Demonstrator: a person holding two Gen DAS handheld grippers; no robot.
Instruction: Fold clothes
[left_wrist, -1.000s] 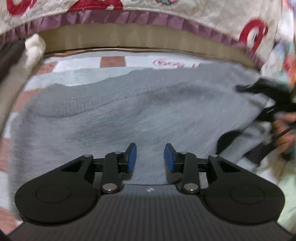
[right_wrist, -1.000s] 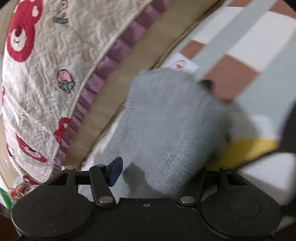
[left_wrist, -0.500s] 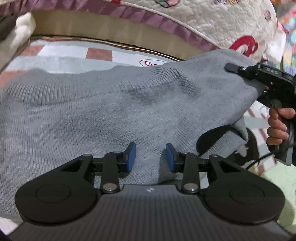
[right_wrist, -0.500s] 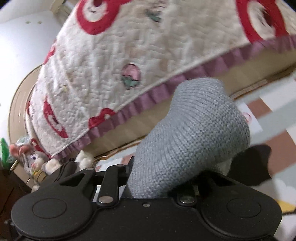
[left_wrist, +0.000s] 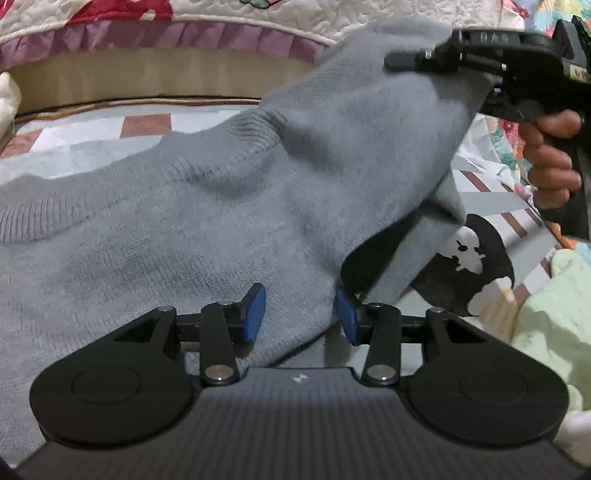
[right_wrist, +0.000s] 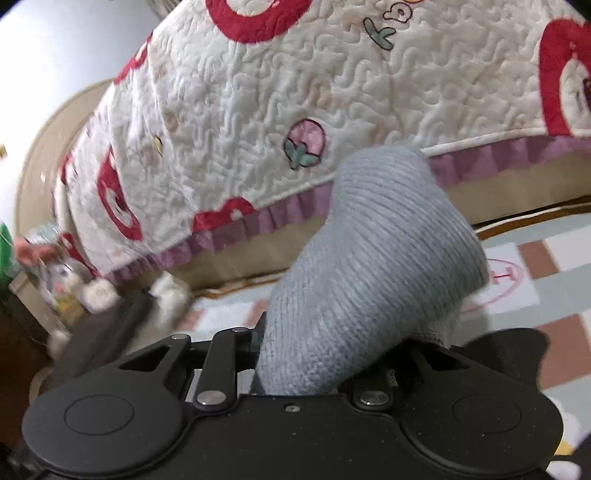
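Note:
A grey knit sweater (left_wrist: 184, 221) lies spread on the patterned floor mat, its ribbed neckline at the left. My left gripper (left_wrist: 300, 314) hovers low over its near part. Its jaws are opening, with grey knit between the blue pads (left_wrist: 255, 314) but not pressed by them. My right gripper (left_wrist: 413, 62), held by a person's hand (left_wrist: 550, 155), is at the upper right, shut on the sweater's right side and holding it raised off the mat. In the right wrist view a bunch of the grey sweater (right_wrist: 369, 258) bulges out of the right gripper (right_wrist: 325, 354) and hides its pads.
A quilted bedspread (right_wrist: 295, 92) with red bears and a purple frill hangs over the bed behind. The checked mat (left_wrist: 147, 125) shows beyond the sweater. A black garment with a white print (left_wrist: 476, 254) and a pale green cloth (left_wrist: 554, 302) lie to the right. Plush toys (right_wrist: 166, 295) sit by the bed.
The right gripper closed on the sweater's right side, rolled and lifted it well above the mat. The left gripper shifted slightly over the sweater and its jaws stand wider.

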